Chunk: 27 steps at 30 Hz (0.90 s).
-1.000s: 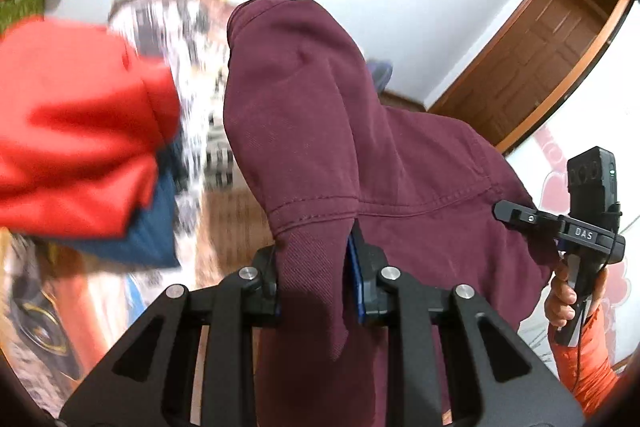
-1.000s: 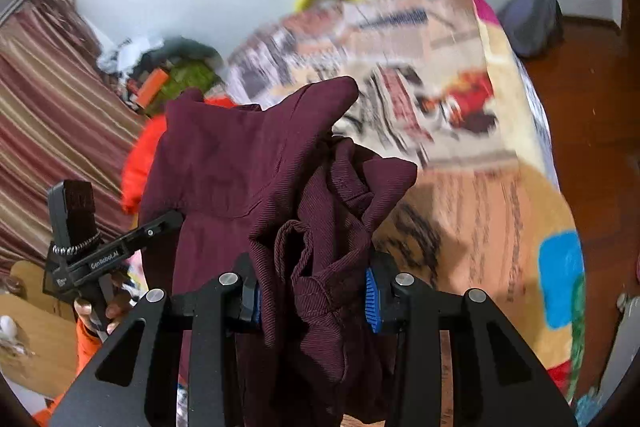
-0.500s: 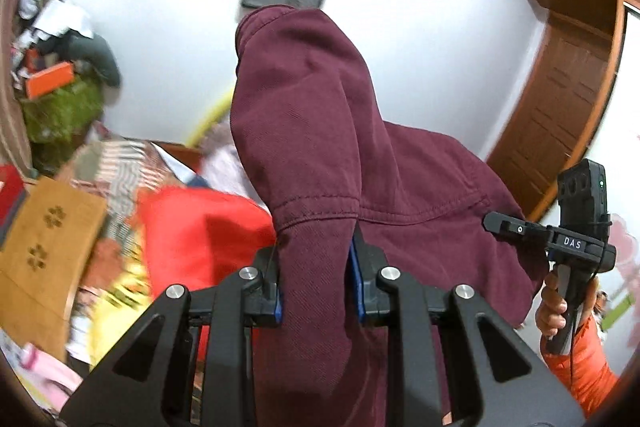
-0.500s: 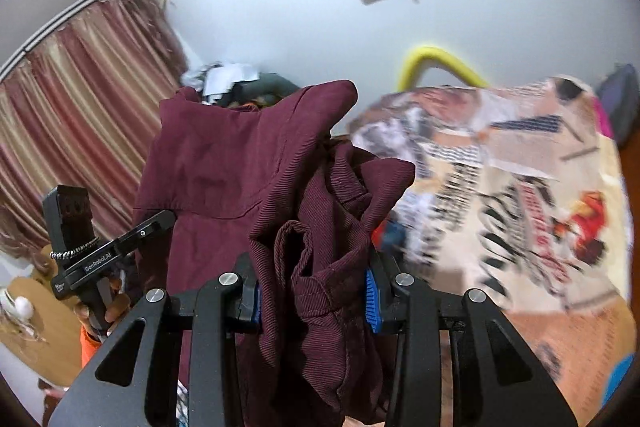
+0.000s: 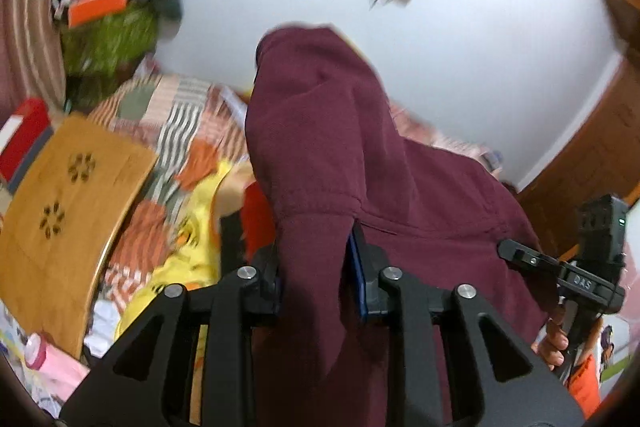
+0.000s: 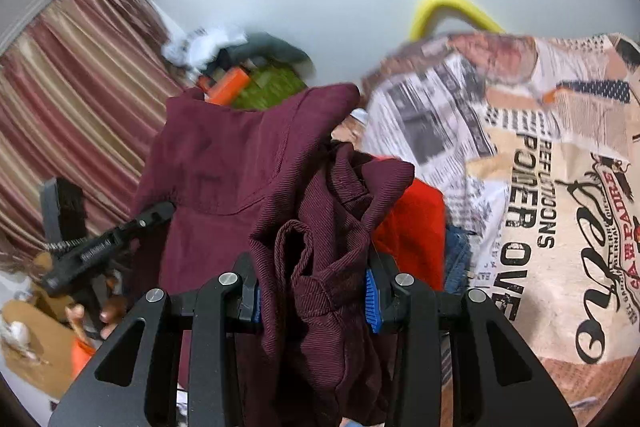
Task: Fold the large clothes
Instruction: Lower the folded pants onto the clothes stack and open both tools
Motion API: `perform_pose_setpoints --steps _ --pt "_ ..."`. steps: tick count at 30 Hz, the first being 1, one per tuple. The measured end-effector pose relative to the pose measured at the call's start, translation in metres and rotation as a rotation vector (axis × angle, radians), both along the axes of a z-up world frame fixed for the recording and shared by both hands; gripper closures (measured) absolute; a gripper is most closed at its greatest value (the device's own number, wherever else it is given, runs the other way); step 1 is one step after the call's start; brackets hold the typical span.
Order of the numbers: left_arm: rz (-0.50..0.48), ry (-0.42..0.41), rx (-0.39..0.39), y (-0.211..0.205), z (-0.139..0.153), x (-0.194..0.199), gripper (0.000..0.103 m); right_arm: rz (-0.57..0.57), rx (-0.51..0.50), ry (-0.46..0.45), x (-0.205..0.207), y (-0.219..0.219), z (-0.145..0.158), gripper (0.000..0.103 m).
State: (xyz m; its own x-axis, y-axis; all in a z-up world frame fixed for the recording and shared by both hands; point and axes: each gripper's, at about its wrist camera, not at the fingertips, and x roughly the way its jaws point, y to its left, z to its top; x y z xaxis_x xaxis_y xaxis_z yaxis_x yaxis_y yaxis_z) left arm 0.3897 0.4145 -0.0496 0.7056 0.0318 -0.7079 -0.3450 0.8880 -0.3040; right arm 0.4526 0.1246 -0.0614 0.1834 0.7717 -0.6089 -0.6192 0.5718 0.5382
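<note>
A large maroon garment (image 5: 320, 131) hangs bunched in the air between both grippers. My left gripper (image 5: 316, 267) has a flat fold of it between its blue pads; the jaws are opening, and the cloth still fills the gap. A thick crumpled wad of the same maroon garment (image 6: 240, 167) is clamped in my right gripper (image 6: 312, 291). Each view shows the person's other hand (image 5: 554, 341) on its handle beyond the cloth. The garment hides what lies straight ahead of both grippers.
Below lies a bed with a printed bedspread (image 6: 540, 187), a red garment (image 6: 412, 227) and blue jeans (image 6: 456, 259). A wooden board (image 5: 60, 219) and yellow cloth (image 5: 180, 267) sit to the left. A striped curtain (image 6: 72, 99) and a wooden door (image 5: 592, 155) bound the room.
Both grippers have swung sideways across the room with the maroon garment still between them. The left view now takes in the wooden board and yellow cloth; the right view dropped back toward the bedspread.
</note>
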Motion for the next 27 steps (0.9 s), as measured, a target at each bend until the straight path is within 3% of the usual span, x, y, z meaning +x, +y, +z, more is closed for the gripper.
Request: perform_pose_setpoints --steps 4,7,11,13,19,27 --pt "0.044 0.052 -0.013 0.017 -0.034 0.009 0.057 0.003 -0.048 0.093 0.019 0.011 -0.047 0.063" --pt "0.048 0.034 -0.035 0.014 -0.033 0.003 0.052 0.008 -0.020 0.152 0.025 0.001 -0.055 0.055" --pt "0.076 0.062 0.137 -0.002 -0.021 -0.006 0.044 0.019 -0.067 0.128 0.014 -0.013 -0.039 0.051" --pt "0.074 0.081 0.239 -0.020 -0.011 -0.015 0.044 0.008 -0.106 0.077 0.005 -0.019 -0.028 0.051" --pt "0.058 0.049 0.388 -0.067 0.028 -0.055 0.044 -0.031 -0.137 -0.132 -0.041 -0.051 0.025 0.051" --pt "0.003 -0.228 0.406 -0.147 0.102 -0.163 0.044 -0.089 -0.037 -0.519 -0.156 -0.107 0.109 0.051"
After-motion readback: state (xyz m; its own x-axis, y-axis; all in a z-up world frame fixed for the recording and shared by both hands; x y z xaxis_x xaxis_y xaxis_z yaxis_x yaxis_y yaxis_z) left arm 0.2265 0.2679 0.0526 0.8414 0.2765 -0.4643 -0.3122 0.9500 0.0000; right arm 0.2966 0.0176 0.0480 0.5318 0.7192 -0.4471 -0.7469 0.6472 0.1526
